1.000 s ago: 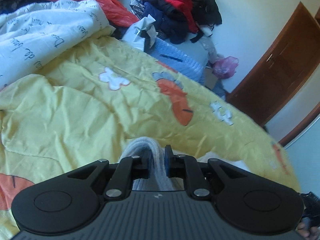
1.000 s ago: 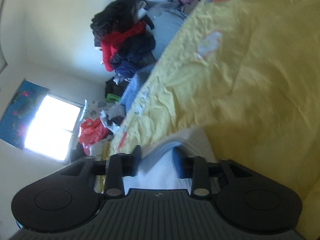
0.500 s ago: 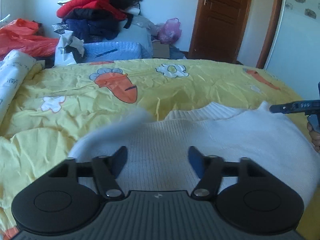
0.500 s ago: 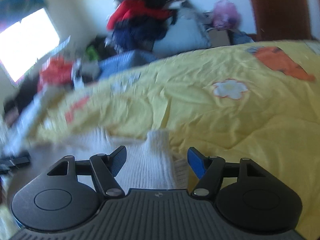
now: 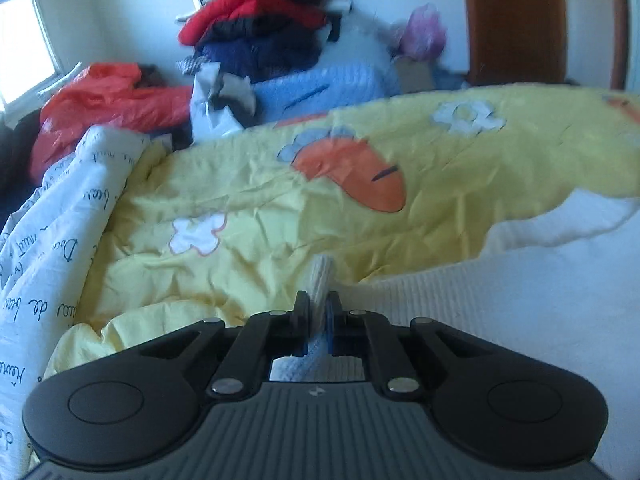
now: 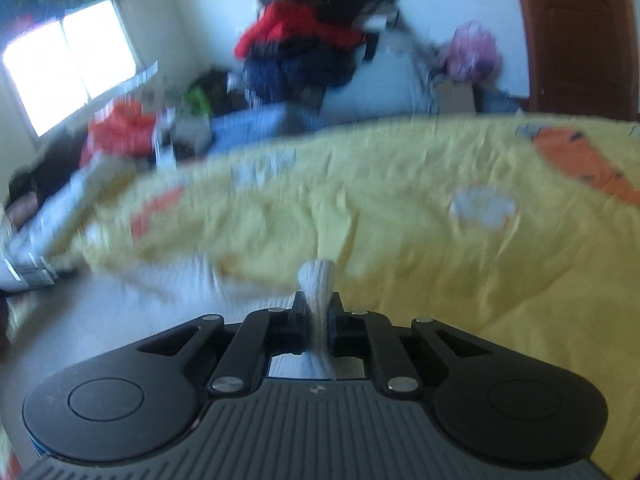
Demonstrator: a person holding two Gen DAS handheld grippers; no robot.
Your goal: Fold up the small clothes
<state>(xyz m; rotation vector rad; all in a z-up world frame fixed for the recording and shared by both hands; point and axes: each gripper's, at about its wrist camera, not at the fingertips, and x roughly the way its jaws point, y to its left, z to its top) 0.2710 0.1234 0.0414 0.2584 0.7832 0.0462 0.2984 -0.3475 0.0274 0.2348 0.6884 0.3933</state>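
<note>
Bed with its yellow carrot-print cover fills both views. The white knit sweater lies spread on the cover along the near edge of the bed, in front of both tools. Half a second ago both sets of jaws stood spread above the knit; now each is pressed together on a pinch of it. Left gripper clamps a ribbed fold that pokes up between its fingers, and right gripper does the same with its own fold. So the grasp step looks done on both sides, and the fold itself is likely next: lift and carry the held edge over the body. Nothing reads as folded yet.

Left view is sharp: sweater body runs off to the right of the jaws, and a white sheet with script print is bunched at the bed's left edge. Right view is motion-blurred, so this tool is moving; here the sweater stretches left of the jaws instead, with bare cover on the right. Which part of the garment each tool holds, can't tell.

Clothes pile stands beyond the far edge.
</note>
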